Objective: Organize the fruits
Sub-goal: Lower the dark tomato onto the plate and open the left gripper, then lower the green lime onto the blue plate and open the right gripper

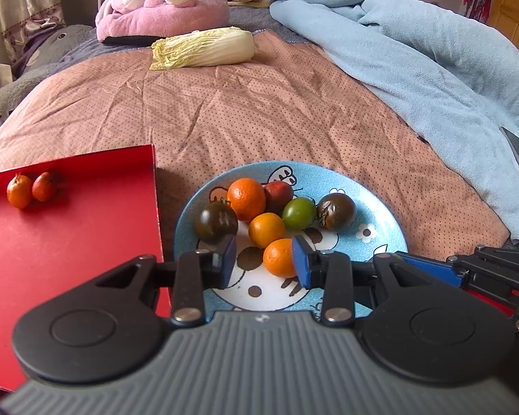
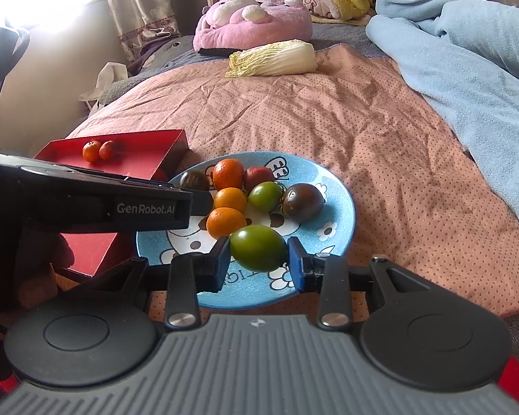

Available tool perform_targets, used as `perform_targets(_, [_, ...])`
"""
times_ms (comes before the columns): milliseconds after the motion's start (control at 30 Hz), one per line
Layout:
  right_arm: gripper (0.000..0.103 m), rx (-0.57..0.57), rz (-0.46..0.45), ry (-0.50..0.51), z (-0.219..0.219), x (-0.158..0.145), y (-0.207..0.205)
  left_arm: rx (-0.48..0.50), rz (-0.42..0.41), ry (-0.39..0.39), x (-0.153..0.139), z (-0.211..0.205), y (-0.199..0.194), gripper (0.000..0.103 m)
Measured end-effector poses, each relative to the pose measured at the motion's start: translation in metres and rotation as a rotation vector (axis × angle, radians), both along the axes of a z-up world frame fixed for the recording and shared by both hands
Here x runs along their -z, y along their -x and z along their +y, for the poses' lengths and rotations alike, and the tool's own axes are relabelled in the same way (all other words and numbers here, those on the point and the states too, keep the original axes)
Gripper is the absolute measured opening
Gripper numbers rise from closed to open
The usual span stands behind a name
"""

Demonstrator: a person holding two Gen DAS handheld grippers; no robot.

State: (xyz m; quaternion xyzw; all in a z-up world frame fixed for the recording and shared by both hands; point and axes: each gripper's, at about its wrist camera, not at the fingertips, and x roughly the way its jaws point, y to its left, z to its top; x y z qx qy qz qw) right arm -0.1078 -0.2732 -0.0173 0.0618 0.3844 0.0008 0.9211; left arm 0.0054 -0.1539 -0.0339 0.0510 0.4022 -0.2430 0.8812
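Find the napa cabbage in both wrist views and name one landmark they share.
Left wrist: the napa cabbage lies at the top, left of centre, on the dotted bedcover in front of the pink plush.
Right wrist: the napa cabbage lies at the top, about centre, again in front of the pink plush.
Shared landmark: the blue cartoon plate of fruit, low in the middle of both.
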Motion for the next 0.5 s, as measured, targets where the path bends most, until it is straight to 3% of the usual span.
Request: perform_targets(500, [0.041,-0.01,0.006,0.002,0.0,0.002,-0.004,0.004,-0.019,0.028,-0.018,0.004,0.006,0.038])
